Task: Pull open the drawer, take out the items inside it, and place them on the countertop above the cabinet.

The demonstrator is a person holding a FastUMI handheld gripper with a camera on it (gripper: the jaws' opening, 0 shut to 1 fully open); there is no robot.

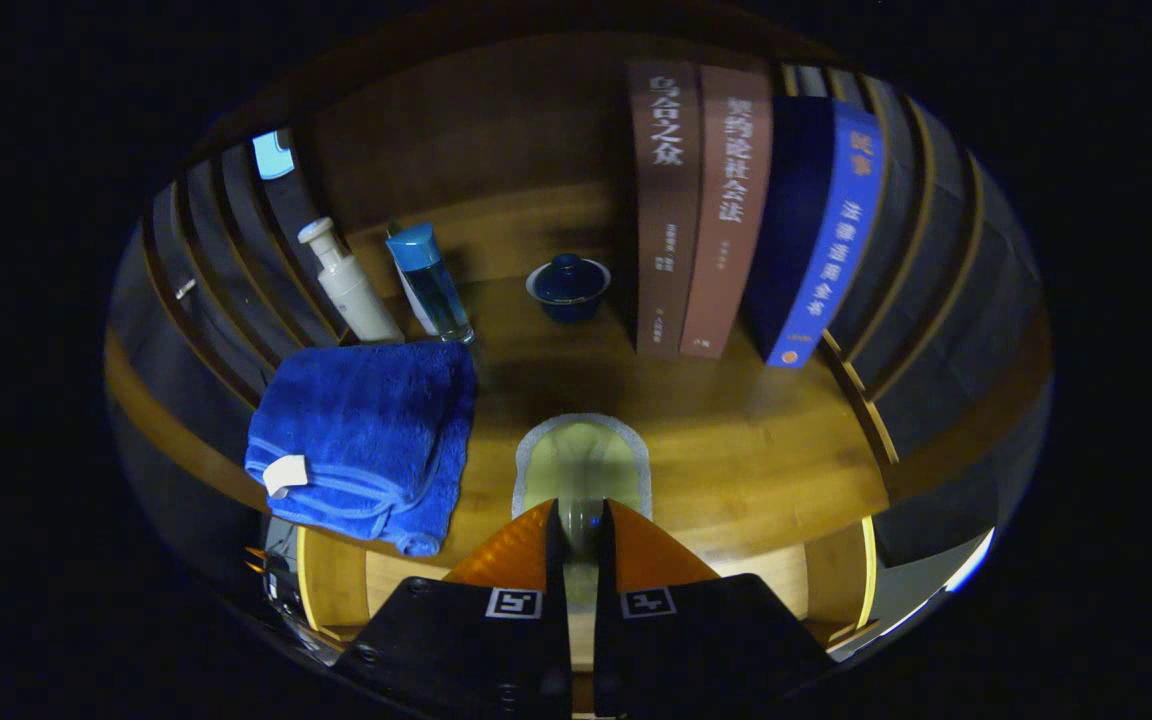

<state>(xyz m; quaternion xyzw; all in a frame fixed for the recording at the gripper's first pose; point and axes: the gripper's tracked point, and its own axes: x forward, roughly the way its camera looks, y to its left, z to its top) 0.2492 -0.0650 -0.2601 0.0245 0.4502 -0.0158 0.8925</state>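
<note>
Between your gripper's (581, 528) fingers, which stand nearly together, a pale green sponge (582, 468) is clamped by its near edge, its body resting on the wooden countertop (736, 440). Below the fingers lies the open drawer (826, 585). Left of them sits a folded blue towel (366, 440); beyond stand two bottles (431, 285), a lidded blue cup (568, 285) and upright books (701, 210).

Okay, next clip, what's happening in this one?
A hand-held gripper is nearly closed on a pale green, grey-edged flat item, which it holds over the wooden countertop. Below the fingers, the drawer stands open. On the countertop there is already a folded blue towel, two bottles, a lidded blue cup and three upright books.
</note>
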